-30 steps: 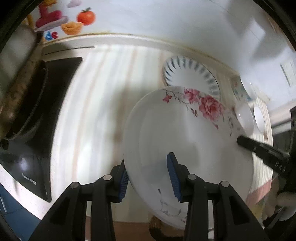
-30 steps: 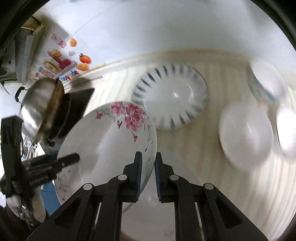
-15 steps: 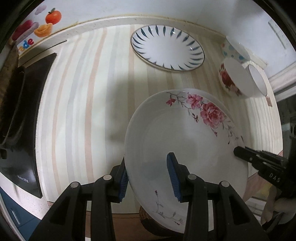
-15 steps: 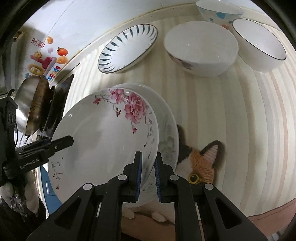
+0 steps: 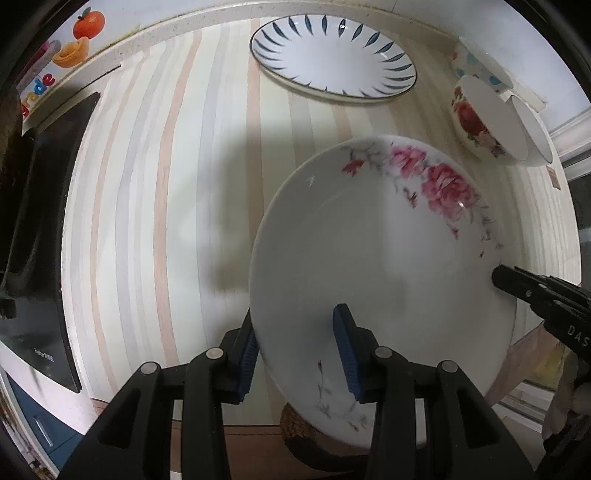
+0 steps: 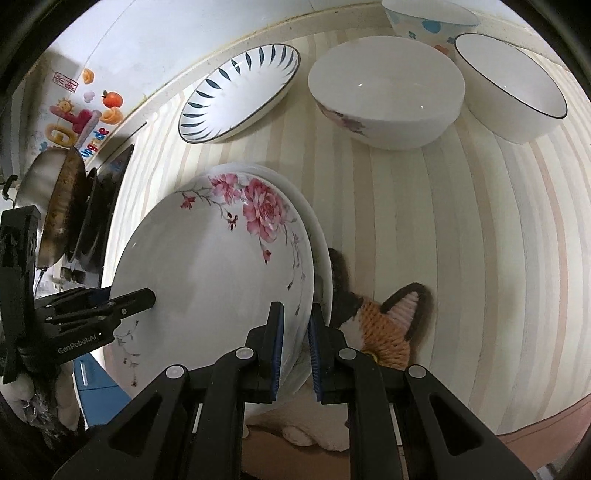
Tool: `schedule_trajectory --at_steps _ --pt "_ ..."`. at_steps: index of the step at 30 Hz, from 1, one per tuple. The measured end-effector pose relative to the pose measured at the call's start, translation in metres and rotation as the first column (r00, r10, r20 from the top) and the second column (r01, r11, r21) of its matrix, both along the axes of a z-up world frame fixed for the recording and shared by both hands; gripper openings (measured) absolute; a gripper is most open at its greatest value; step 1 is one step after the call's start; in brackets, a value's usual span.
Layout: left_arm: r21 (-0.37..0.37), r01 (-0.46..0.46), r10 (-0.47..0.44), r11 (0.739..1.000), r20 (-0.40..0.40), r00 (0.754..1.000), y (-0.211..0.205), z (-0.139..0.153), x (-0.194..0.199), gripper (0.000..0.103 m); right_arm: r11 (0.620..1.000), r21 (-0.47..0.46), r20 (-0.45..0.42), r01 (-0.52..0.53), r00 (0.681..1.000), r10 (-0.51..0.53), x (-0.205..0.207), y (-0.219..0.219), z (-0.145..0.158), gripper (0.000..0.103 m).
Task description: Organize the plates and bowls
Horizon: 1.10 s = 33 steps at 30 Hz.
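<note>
A white plate with pink flowers (image 5: 376, 266) (image 6: 214, 266) is held at both sides. My left gripper (image 5: 297, 354) is shut on its near rim; it also shows in the right wrist view (image 6: 147, 295). My right gripper (image 6: 295, 332) is shut on the opposite rim, and its tip shows in the left wrist view (image 5: 517, 284). The plate sits just over a second white plate (image 6: 321, 258) that lies on a cat-shaped mat (image 6: 388, 325). A blue-leaf plate (image 5: 332, 55) (image 6: 240, 92) lies further back.
A flowered bowl (image 6: 388, 92) (image 5: 484, 122), a black-rimmed bowl (image 6: 513, 88) and a blue-dotted bowl (image 6: 428, 18) stand at the back right of the striped counter (image 5: 166, 184). A black hob (image 5: 37, 221) with a pan (image 6: 55, 199) is at the left.
The flowered plate has come down with both grippers, from tilted above the counter to low over the second plate on the mat.
</note>
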State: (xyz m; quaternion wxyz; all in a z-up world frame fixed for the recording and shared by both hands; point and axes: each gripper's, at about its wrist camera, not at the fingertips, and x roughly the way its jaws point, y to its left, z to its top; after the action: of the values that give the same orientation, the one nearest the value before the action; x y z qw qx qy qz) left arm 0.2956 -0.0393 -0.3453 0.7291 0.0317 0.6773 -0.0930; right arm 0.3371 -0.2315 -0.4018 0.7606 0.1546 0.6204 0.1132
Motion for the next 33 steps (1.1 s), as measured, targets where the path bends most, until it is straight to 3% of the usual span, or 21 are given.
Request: schedule_trajectory --at_steps 14,21,25,27,29,30,33 --pt "0.006 -0.003 0.004 1.000 -0.023 1.000 -0.005 -0.011 0.003 0.036 1.000 0.000 -0.033 0.011 0.999 -0.011 0.006 -0.003 0.001 0.015" --pt "-0.010 -0.044 0.044 0.999 0.027 0.999 0.015 0.027 0.014 0.036 1.000 -0.002 -0.079 0.004 0.997 -0.004 0.006 -0.012 0.006 0.017" --pt "-0.058 -0.078 0.084 0.995 0.099 0.992 0.023 0.066 0.037 0.037 0.999 0.022 -0.043 0.026 0.999 -0.025 0.015 -0.026 0.037 0.017" --pt "-0.082 -0.097 0.107 0.992 0.130 0.986 0.025 0.080 0.062 0.043 0.999 0.042 0.016 0.028 0.999 -0.028 0.031 -0.029 0.065 0.021" --pt "-0.104 -0.130 0.144 0.986 0.136 0.980 0.031 0.082 0.093 0.046 0.998 0.049 0.068 0.030 0.997 -0.034 0.056 -0.028 0.088 0.043" --pt "-0.113 -0.151 0.166 0.982 0.137 0.977 0.033 0.080 0.110 0.047 0.998 0.053 0.094 0.027 0.995 -0.032 0.073 -0.026 0.096 0.048" --pt "-0.124 -0.203 0.217 0.971 0.107 0.970 0.040 0.061 0.151 0.047 1.000 0.022 0.142 0.016 0.990 -0.019 0.131 -0.016 0.101 0.050"
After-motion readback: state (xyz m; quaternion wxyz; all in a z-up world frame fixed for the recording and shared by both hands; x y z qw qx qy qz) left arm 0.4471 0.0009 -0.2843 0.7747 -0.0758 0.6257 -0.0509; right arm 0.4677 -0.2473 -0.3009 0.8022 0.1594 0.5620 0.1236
